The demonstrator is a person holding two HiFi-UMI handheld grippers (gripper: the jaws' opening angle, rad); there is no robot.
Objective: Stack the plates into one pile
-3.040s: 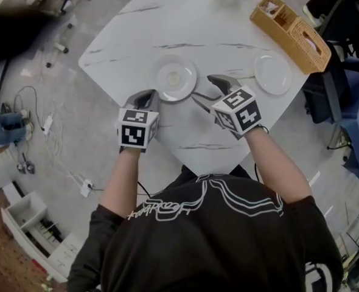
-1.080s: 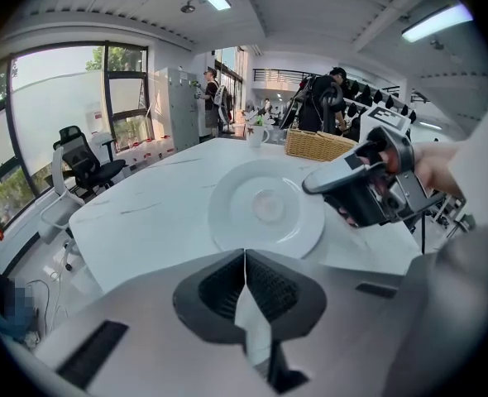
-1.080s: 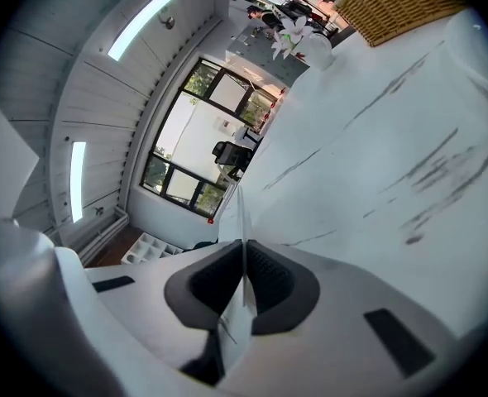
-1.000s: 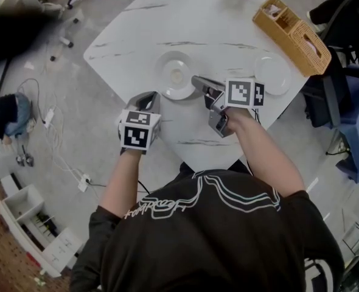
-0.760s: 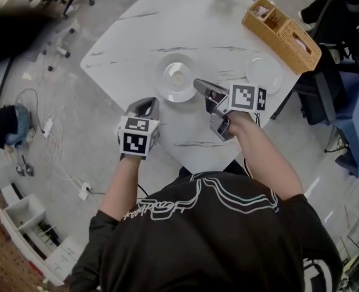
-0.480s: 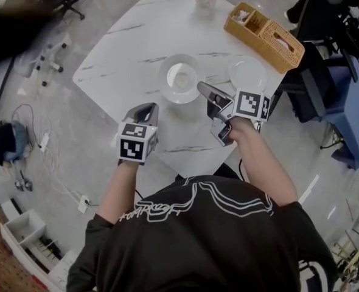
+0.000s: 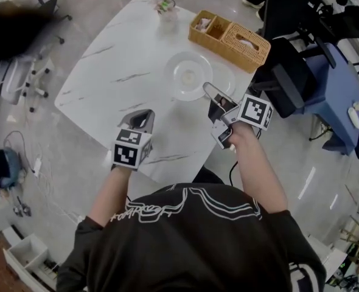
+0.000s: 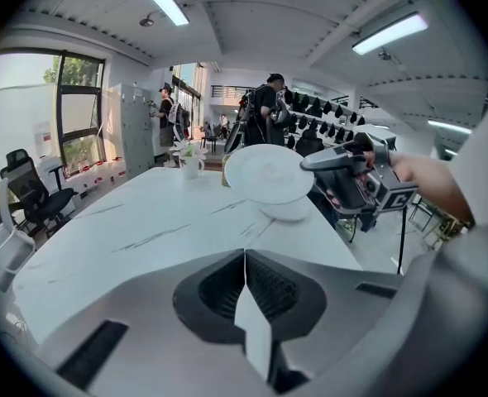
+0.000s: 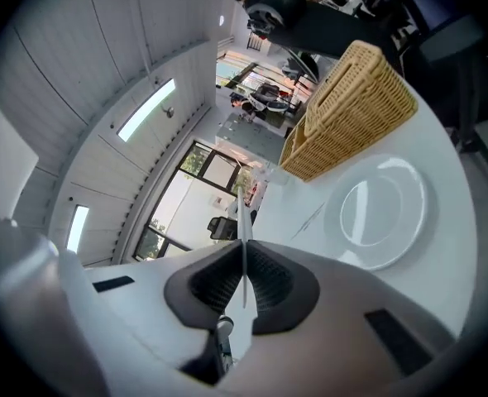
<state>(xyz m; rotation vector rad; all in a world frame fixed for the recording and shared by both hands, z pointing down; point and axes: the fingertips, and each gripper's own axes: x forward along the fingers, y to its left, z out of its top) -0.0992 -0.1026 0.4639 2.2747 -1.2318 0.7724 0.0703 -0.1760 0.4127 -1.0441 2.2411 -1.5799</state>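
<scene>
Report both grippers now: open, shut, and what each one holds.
Left gripper: shut, nothing between the jaws.
Right gripper: shut on the rim of a white plate, held in the air.

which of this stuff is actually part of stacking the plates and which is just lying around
Part of the job: held plate, gripped at its rim by the right gripper; second plate on the table; left gripper, shut and empty.
Just lying about: wicker basket; cup at the table's far edge.

Wicker basket, white marble table
</scene>
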